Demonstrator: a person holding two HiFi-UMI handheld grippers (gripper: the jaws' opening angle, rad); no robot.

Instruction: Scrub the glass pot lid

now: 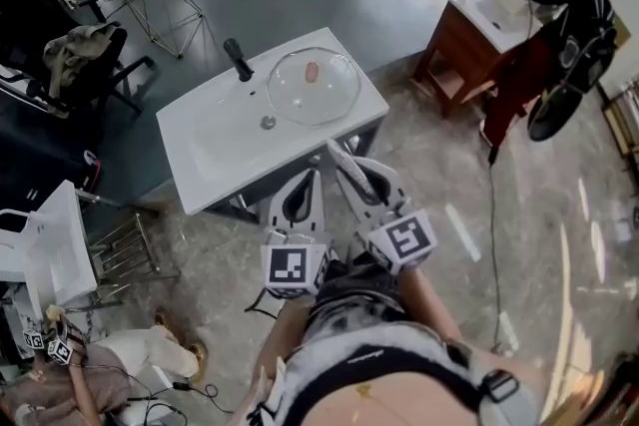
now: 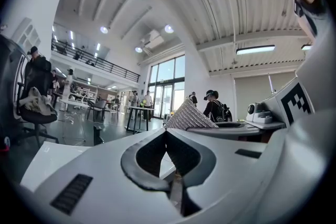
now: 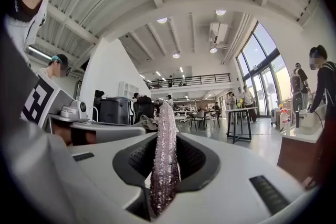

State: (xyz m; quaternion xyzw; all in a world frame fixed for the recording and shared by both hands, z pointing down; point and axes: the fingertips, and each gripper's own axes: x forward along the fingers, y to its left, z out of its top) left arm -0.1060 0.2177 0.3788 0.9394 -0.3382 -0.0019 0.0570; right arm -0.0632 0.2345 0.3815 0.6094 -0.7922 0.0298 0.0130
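Closest to me, low in the head view, the left gripper [image 1: 310, 185] has its jaws pressed together on nothing, and the right gripper [image 1: 349, 173] just beside it has its jaws clamped on a glittery scouring pad [image 3: 165, 128] standing on edge between them. Straight ahead of both tips and well apart from them, the glass lid [image 1: 313, 87] lies flat on the right part of the white sink [image 1: 200, 130], near the black tap [image 1: 238, 59]. I judge the pad-carrying right gripper slightly nearer, so the reach is forward and down.
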